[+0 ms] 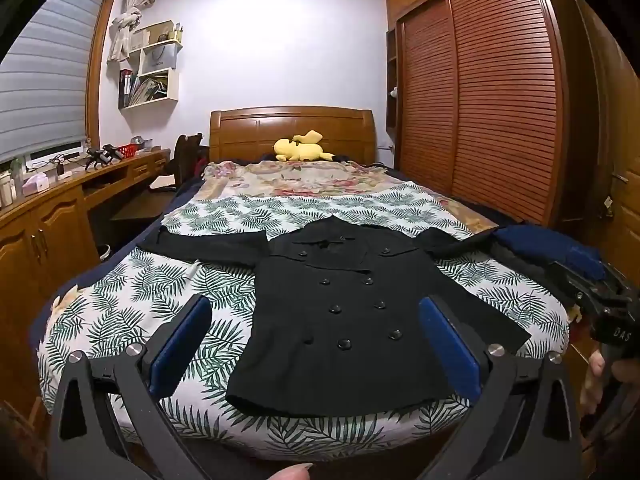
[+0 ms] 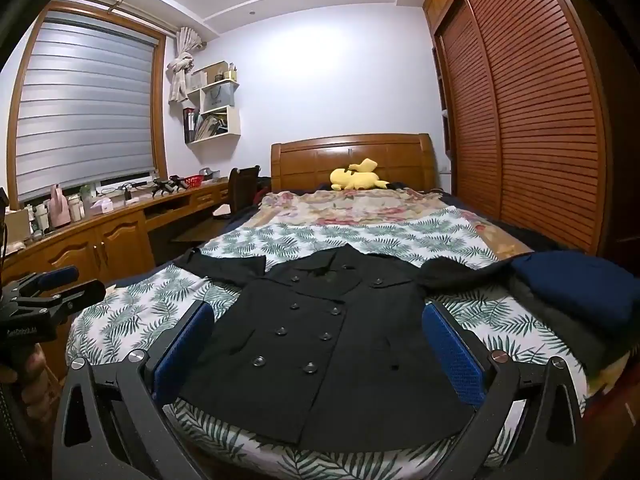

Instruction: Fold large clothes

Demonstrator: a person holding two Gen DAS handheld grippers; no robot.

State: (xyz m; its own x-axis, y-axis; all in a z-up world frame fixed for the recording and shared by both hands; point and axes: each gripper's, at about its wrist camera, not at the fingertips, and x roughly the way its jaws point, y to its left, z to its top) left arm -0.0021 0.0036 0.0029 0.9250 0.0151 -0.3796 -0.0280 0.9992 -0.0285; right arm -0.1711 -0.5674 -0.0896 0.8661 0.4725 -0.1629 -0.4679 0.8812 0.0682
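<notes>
A black double-breasted coat (image 1: 340, 312) lies flat and face up on the leaf-print bed cover, sleeves spread to both sides. It also shows in the right wrist view (image 2: 320, 340). My left gripper (image 1: 316, 320) is open and empty, held above the foot of the bed in front of the coat's hem. My right gripper (image 2: 320, 328) is open and empty too, a little further right, also short of the hem. The right gripper shows at the right edge of the left wrist view (image 1: 600, 300), and the left gripper at the left edge of the right wrist view (image 2: 52, 292).
A pile of dark blue and grey clothes (image 2: 576, 300) lies on the bed's right edge beside the coat's sleeve. A yellow plush toy (image 1: 302, 148) rests by the headboard. A wooden desk (image 1: 60, 208) runs along the left and a louvred wardrobe (image 1: 480, 100) along the right.
</notes>
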